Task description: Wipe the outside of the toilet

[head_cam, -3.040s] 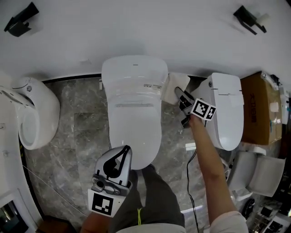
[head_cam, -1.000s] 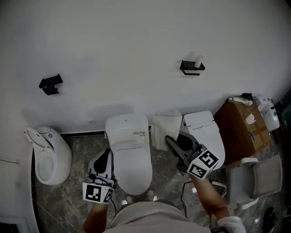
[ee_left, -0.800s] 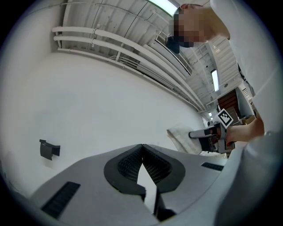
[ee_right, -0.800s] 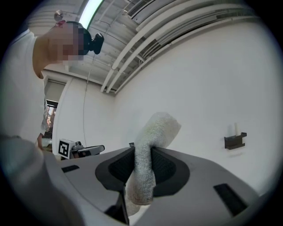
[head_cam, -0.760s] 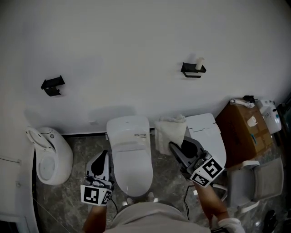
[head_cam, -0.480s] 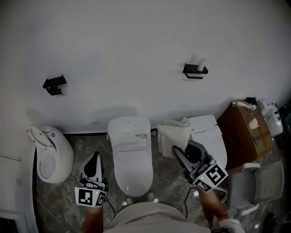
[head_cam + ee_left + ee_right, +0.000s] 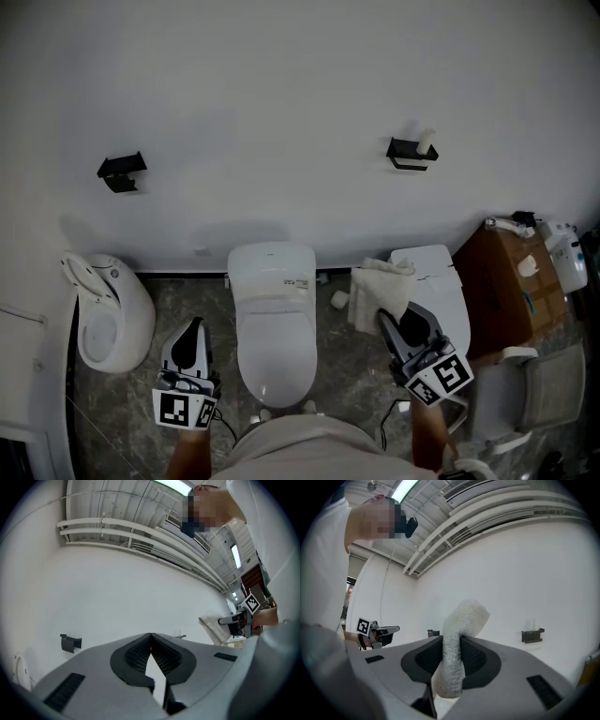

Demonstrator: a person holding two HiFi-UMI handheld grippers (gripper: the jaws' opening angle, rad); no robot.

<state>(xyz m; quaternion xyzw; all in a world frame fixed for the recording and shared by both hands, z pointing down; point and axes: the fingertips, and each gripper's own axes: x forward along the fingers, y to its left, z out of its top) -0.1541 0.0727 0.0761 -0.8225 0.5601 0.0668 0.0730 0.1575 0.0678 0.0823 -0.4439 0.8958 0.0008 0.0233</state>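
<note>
**Toilet** (image 7: 273,323): white, lid down, back to the wall. It stands between the two grippers and touches neither.

**Cloth** (image 7: 379,293): pale towelling, held up and off to the toilet's right side, touching no part of it. By that, it is being carried rather than applied, and wiping contact has yet to be made.

**Right gripper** (image 7: 392,321): clamped on a fold of the cloth. The loose end stands up past the tips and more hangs below the jaws. This grip leaves a padded face free for rubbing.

**Left gripper** (image 7: 150,638): jaws pressed together with nothing between them. It sits low beside the toilet's left flank, probably parked out of the way so the cloth side has free run.

**Surroundings**
- **Second toilet** (image 7: 441,281): white, just beyond the right gripper.
- **Floor between the two toilets:** a narrow strip, and the likeliest pinch point for reaching that flank.
- **Small white object** (image 7: 339,300): lies on the marble floor (image 7: 178,300) in that strip. It is too small to identify, possibly a roll.
- **Cardboard box** (image 7: 511,281): further out on the right gripper's side.
- **White fixture** (image 7: 103,309): well outboard of the left gripper.
- **Black wall brackets** (image 7: 122,172): two, high above both grippers and clear of the work.
</note>
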